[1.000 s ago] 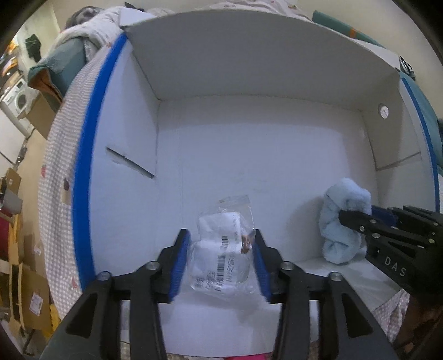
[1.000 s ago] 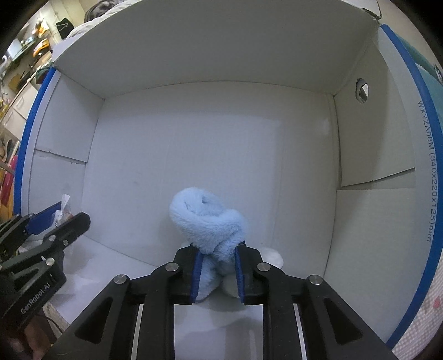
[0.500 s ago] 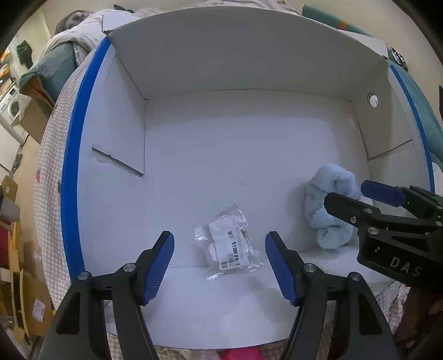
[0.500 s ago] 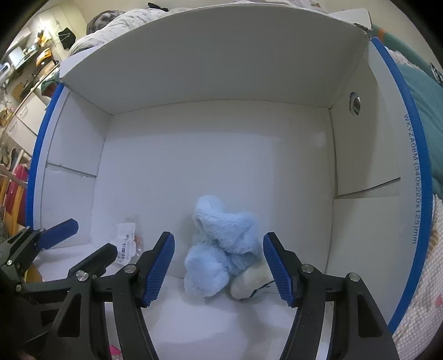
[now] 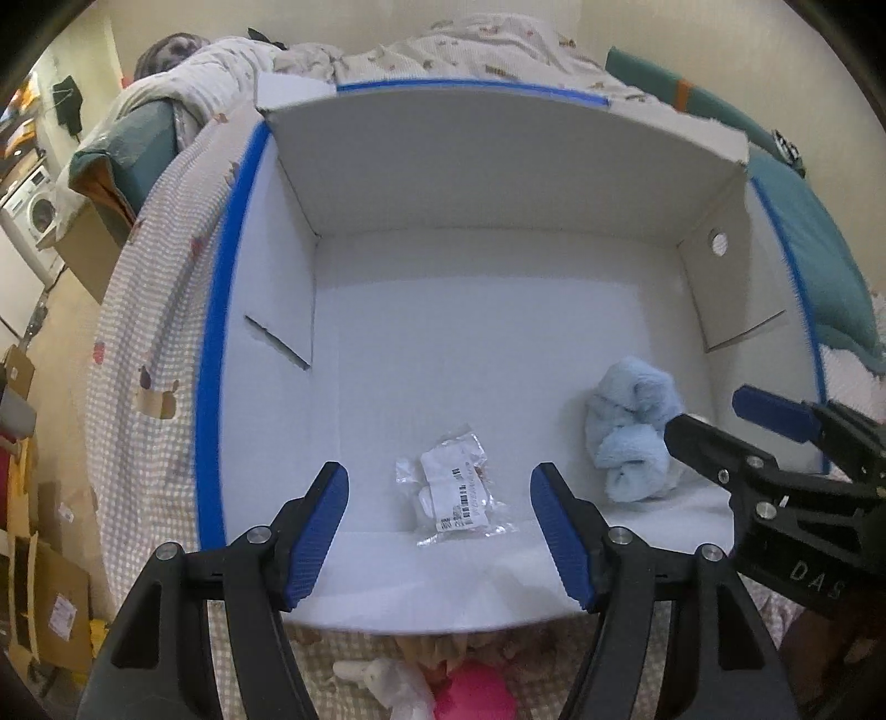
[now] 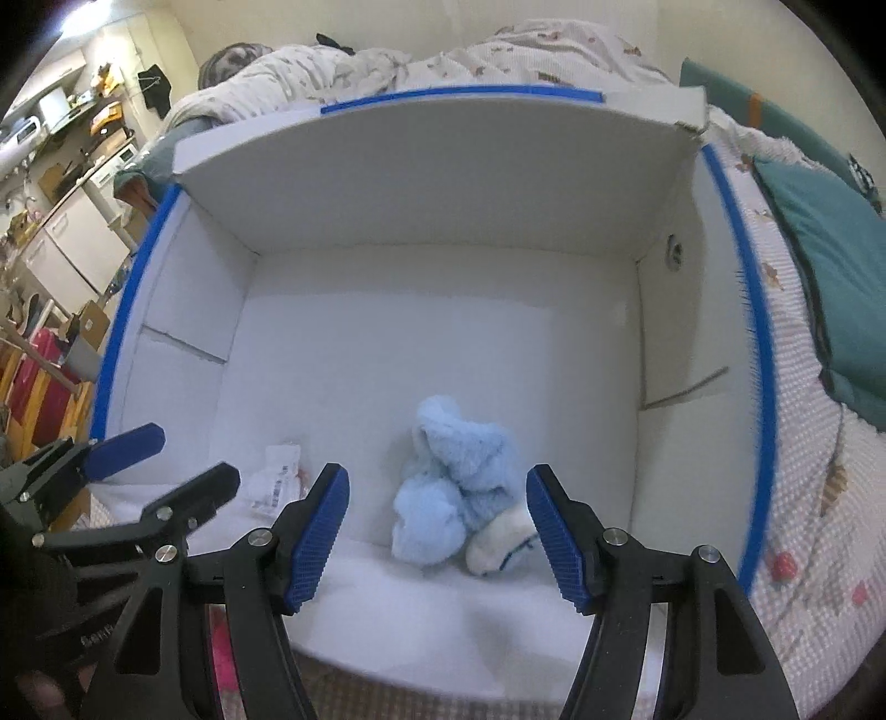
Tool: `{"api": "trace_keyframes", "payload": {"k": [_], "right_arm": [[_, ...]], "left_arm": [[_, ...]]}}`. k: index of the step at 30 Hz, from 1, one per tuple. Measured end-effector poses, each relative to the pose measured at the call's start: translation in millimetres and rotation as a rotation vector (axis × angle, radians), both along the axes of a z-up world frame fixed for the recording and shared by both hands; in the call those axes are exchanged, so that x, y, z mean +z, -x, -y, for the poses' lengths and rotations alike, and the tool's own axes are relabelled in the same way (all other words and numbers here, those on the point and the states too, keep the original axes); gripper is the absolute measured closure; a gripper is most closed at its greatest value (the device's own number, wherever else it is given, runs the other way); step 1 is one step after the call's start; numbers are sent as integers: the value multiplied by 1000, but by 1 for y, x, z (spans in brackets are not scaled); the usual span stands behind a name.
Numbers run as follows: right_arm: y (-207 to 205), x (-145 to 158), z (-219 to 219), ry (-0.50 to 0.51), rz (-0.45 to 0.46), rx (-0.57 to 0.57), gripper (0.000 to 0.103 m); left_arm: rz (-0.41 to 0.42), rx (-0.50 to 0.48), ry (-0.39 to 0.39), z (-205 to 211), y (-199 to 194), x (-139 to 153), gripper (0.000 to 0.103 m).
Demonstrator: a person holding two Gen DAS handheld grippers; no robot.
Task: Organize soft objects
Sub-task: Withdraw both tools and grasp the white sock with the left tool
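A white cardboard box (image 5: 498,183) with blue-taped rims lies open on a bed. On its floor lie a clear plastic packet with white contents (image 5: 457,493) and a fluffy light-blue plush (image 5: 631,426). My left gripper (image 5: 440,529) is open and empty, above the box's near edge in front of the packet. In the right wrist view the plush (image 6: 459,487) lies with a white part beside it; my right gripper (image 6: 437,529) is open and empty just in front of it. The packet (image 6: 277,482) shows at left there.
A pink object (image 5: 476,692) and a white plastic-wrapped item (image 5: 387,684) lie on the checkered bedspread before the box. A teal pillow (image 6: 830,266) is at right. Bedding (image 5: 443,50) is piled behind the box. Cardboard and furniture stand at left.
Both grippers opened and let go: the left released the packet, the right released the blue plush. Both pulled back toward the box's near edge, leaving the items on the box floor.
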State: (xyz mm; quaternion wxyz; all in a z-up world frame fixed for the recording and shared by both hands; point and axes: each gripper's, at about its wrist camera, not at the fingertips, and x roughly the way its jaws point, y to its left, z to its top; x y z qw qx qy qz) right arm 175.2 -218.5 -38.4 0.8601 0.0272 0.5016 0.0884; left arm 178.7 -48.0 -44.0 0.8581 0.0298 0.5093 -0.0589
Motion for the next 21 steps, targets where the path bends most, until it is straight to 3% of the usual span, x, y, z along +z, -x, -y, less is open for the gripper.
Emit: {"api": "trace_keyframes", "payload": {"k": [8,21], "right_arm": [[31,13,6,-2,43,-16,33],[77,9,7,5,28,-17,33]], "left_arm": [[45,-28,-41,-3,21,19,37],[23,49,17,-32,68,21,37]]}}
